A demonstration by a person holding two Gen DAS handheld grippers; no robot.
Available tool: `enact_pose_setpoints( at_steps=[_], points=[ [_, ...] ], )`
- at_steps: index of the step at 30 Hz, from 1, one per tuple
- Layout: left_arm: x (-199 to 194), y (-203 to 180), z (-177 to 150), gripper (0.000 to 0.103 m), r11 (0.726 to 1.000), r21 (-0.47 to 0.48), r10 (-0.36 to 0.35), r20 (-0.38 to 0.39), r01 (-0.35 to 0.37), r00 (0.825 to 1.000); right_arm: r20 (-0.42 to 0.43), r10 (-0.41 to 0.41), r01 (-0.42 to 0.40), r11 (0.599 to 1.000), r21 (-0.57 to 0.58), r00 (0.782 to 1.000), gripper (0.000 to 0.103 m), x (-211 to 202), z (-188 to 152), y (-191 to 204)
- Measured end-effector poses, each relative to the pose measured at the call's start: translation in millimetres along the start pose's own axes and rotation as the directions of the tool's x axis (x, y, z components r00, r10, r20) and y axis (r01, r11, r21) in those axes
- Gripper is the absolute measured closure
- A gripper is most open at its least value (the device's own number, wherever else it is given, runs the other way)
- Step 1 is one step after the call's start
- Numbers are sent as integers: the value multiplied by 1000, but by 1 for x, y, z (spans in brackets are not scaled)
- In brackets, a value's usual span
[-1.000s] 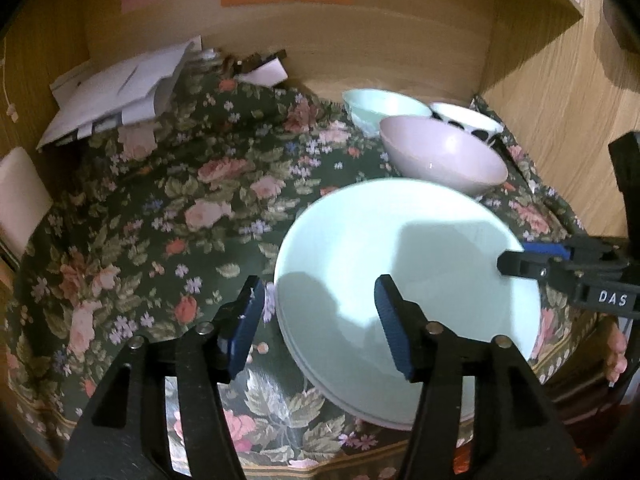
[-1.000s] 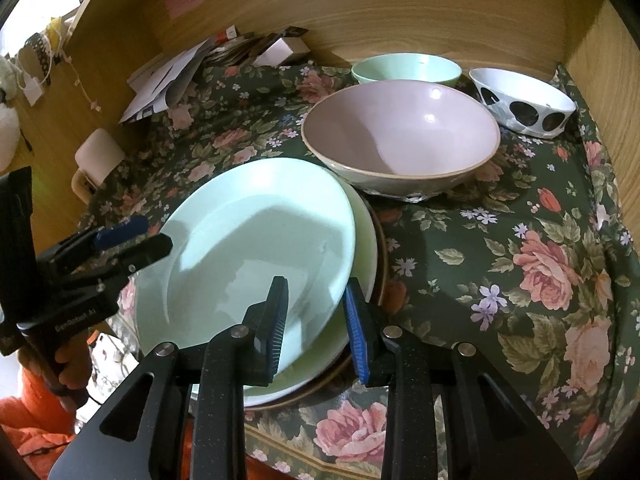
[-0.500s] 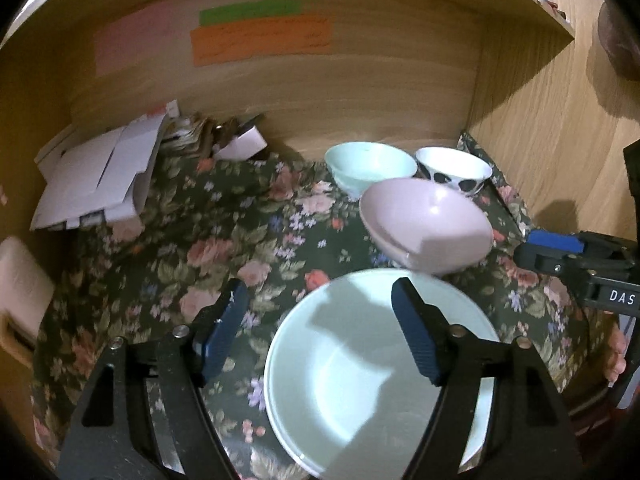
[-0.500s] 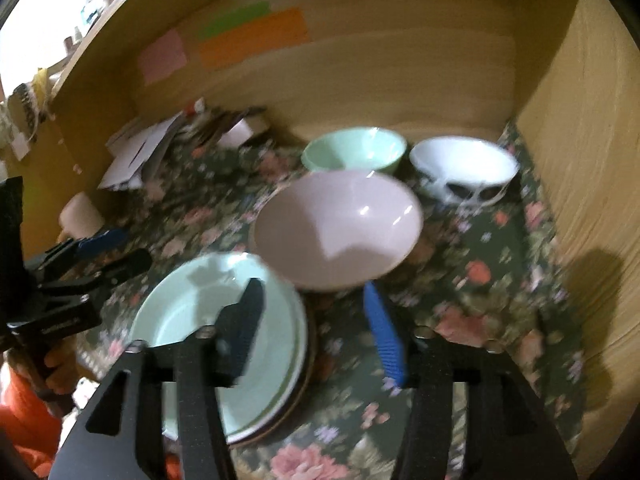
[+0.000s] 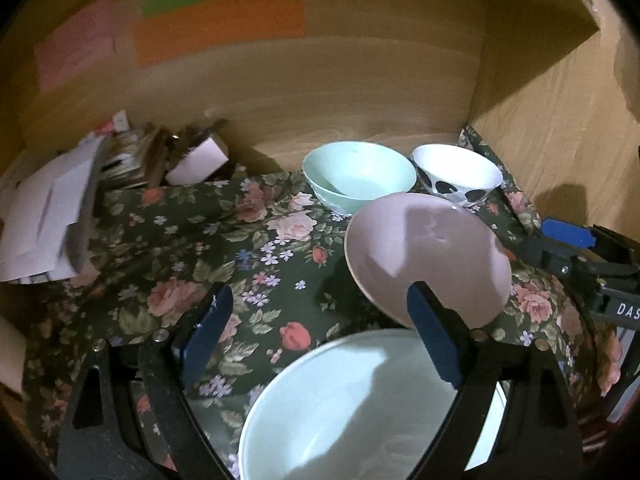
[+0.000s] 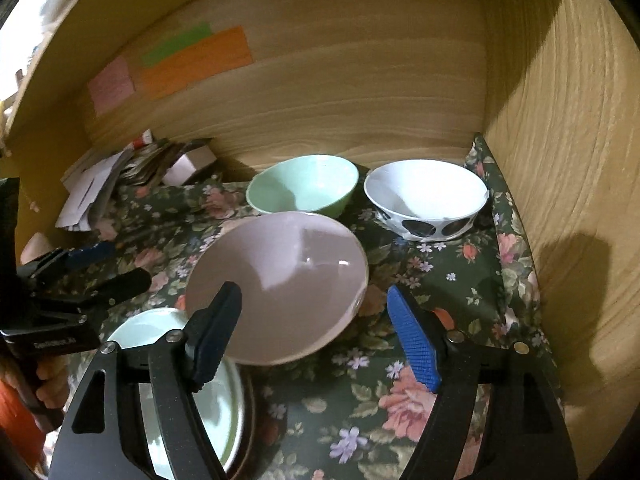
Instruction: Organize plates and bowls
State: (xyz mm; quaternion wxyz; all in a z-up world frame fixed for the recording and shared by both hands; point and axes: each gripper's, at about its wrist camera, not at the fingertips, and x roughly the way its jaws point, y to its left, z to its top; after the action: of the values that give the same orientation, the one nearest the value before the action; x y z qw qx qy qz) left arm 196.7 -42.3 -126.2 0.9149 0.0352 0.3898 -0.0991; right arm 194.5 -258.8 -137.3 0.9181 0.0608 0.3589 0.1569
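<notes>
Both grippers hover above the flowered cloth (image 6: 460, 280) with nothing between their pads. On the left gripper (image 5: 320, 328) the jaws stand wide and are opening; the pale green plate (image 5: 360, 408) lies just below and ahead of it, on top of a stack at the near edge of the cloth. On the right gripper (image 6: 314, 328) the jaws are also spread and opening. From its camera the pink bowl (image 6: 280, 284) appears between the two fingers, which do not touch it. The bowl sits just beyond the plate stack, its rim overlapping the plate's far edge in this view, and it looks tilted towards the camera.

Behind the pink bowl, near the wooden back wall, stand two smaller bowls side by side: a mint green bowl (image 6: 304, 188) on the left and a white bowl with black spots (image 6: 426, 200) on the right, close to the wooden side wall. Far left, a heap of papers (image 5: 48, 216) and a small box (image 5: 198, 160) lie against the back wall. Above them, pink, green and orange notes (image 5: 218, 28) are stuck to the wall.
</notes>
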Motion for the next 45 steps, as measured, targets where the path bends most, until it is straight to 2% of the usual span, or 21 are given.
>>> enact_pose_setpoints(
  at_steps=[8,11,13,15,24,28,30,38,45],
  points=[
    [48,-5,12,14,999,5,-46,-101,47,994,-25,-22,24,998,50,999,31,29,2,-13],
    [60,-9,15,24,999,16,-48,-121,50,991,-43,-17,20,997,75,999,34,39,1,-19],
    [69,-10,16,30,998,11,-57,-140,59,988,-64,-7,13,997,82,998,45,47,0,-22],
    [75,-10,16,36,998,4,-68,-153,69,986,-85,8,0,996,91,996,52,54,-2,-25],
    [98,-14,16,64,992,-25,-127,-199,125,972,-144,90,-71,989,130,985,70,72,-11,-26],
    [105,-19,13,74,989,-16,-146,-220,146,965,-150,65,-48,992,114,987,77,74,-12,-23],
    [107,-22,12,83,988,-11,-154,-227,156,962,-147,59,-43,993,111,987,80,74,-12,-24],
    [106,-27,12,84,990,-3,-142,-217,144,966,-140,51,-34,992,123,989,82,71,-11,-25],
    [88,-25,16,84,988,-12,-156,-176,156,972,-94,59,-46,990,132,994,82,51,-5,-22]
  ],
)
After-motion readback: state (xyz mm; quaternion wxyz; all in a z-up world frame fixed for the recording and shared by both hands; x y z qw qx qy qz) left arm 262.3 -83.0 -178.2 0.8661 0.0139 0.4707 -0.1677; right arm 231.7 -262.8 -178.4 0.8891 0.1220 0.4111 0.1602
